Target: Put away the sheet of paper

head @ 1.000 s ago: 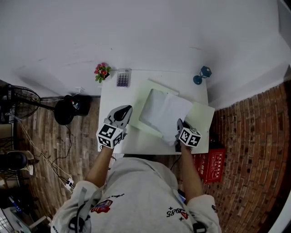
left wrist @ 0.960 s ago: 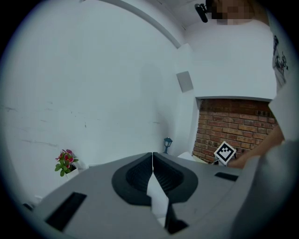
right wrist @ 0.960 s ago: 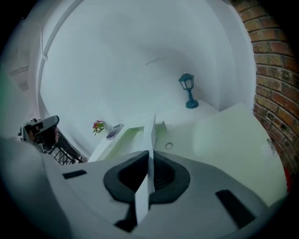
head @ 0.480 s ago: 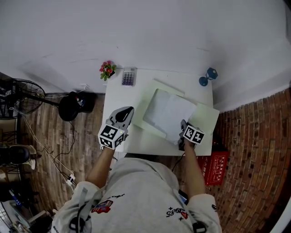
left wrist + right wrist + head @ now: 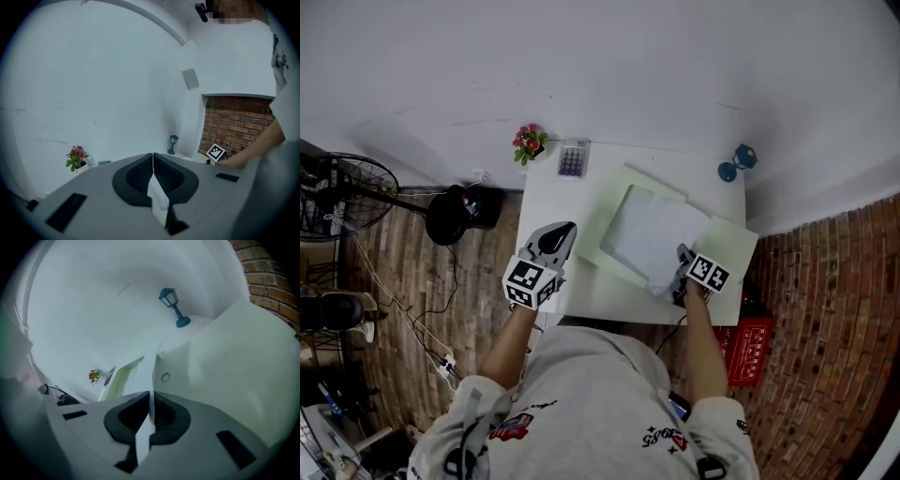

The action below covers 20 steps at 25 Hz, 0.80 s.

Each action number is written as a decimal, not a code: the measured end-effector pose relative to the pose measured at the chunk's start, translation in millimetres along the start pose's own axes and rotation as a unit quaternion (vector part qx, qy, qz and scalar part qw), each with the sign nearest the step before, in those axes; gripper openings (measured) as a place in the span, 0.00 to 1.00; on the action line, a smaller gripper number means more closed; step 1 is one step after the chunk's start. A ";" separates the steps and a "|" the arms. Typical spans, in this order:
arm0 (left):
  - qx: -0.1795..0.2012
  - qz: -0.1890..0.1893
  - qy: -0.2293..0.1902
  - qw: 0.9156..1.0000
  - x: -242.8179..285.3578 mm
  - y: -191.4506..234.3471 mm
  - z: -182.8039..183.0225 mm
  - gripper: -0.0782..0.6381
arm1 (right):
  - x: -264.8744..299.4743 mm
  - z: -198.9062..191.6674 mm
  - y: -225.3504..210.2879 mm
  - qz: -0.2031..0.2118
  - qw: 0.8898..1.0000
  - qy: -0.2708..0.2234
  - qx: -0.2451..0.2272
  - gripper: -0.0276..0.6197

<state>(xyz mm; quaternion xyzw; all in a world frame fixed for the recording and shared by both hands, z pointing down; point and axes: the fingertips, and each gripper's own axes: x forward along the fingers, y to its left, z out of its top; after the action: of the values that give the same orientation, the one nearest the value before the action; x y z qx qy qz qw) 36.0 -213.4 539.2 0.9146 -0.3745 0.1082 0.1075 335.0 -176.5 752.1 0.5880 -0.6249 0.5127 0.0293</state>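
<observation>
While the right claw (image 5: 150, 393) is clenched on the near corner of the sheet of paper (image 5: 652, 234), the sheet lies ahead of it over the open green folder (image 5: 728, 246). Releasing it and closing the folder look still undone. Well to its left, the left claw (image 5: 562, 229) hovers shut and empty.

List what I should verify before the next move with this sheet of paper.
1. Grip: right tool shut on the white sheet of paper at its near corner: ok.
2. Position: sheet over the open pale green folder: ok.
3. Other side: left tool shut, empty, off the sheet: ok.
4. Creases in the sheet: cannot tell.
5. Clutter: blue toy lamp post, grey calculator and small potted flowers clear of the folder: ok.
</observation>
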 end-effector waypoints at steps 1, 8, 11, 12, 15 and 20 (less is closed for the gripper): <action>-0.001 0.000 0.001 1.000 0.1 0.9 -0.4 0.14 | 2.6 -0.5 1.3 0.004 1.000 0.003 0.005 0.04; 0.000 0.001 0.002 1.000 5.5 7.4 0.1 0.14 | 24.2 -1.9 12.7 0.016 0.999 0.028 -0.006 0.04; -0.002 0.002 0.003 1.000 5.6 9.3 -1.0 0.14 | 31.1 -6.0 21.1 0.024 0.999 0.043 -0.019 0.04; -0.003 0.002 0.003 1.000 5.7 10.2 -1.3 0.14 | 33.0 -7.8 23.9 0.026 0.998 0.048 -0.025 0.04; -0.004 0.002 0.004 1.000 5.8 14.2 -1.6 0.14 | 38.0 -10.7 29.9 0.028 0.997 0.056 -0.036 0.04; -0.003 0.004 0.003 1.000 6.4 20.6 -0.9 0.14 | 45.9 -6.8 33.1 0.032 0.998 0.054 -0.023 0.04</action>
<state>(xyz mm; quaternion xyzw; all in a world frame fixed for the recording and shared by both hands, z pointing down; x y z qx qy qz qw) 25.8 -231.7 544.2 0.9122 -0.3785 0.1103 0.1113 291.7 -211.4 764.6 0.5382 -0.6527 0.5297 0.0606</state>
